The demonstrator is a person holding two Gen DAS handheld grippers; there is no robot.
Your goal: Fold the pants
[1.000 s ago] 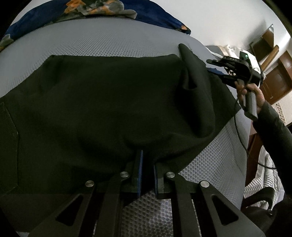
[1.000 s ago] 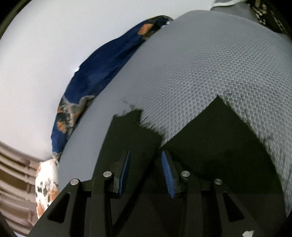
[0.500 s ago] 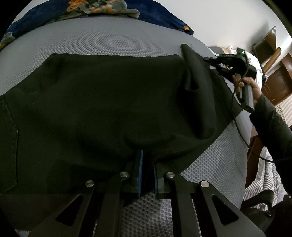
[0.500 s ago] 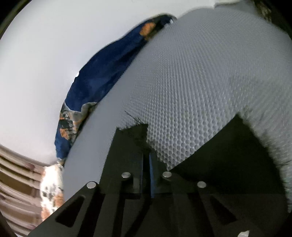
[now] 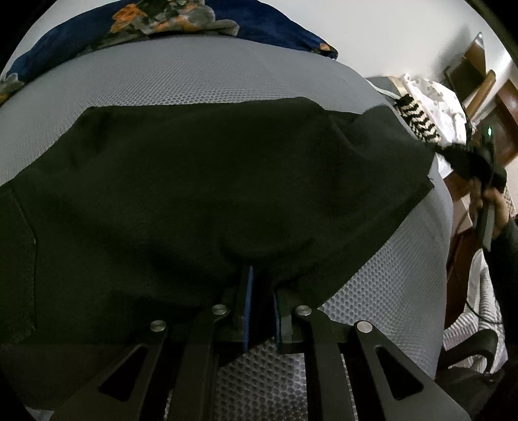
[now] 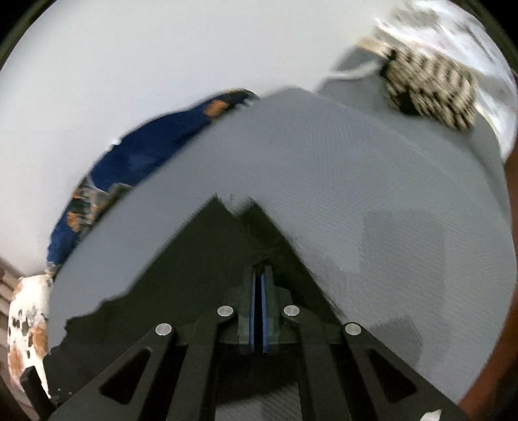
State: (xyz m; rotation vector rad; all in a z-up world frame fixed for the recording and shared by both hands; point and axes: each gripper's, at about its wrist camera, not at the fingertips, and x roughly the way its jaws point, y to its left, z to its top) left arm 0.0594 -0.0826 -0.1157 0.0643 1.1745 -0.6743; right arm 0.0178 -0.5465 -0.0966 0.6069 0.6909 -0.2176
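A grey mesh bed surface [image 5: 200, 77] runs bare toward a blue patterned blanket [image 5: 168, 19] by the white wall. The right-wrist view is motion-blurred. Black pants [image 5: 194, 181] spread across the bed; the left gripper [image 5: 260, 291] pinches their near edge, and the right gripper [image 6: 258, 285] is clamped on a corner.

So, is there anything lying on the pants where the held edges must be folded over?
Nothing visible does. Both the left hand-held gripper and the right hand-held gripper are shut on the black pants, whose spread top looks bare on the grey mattress.
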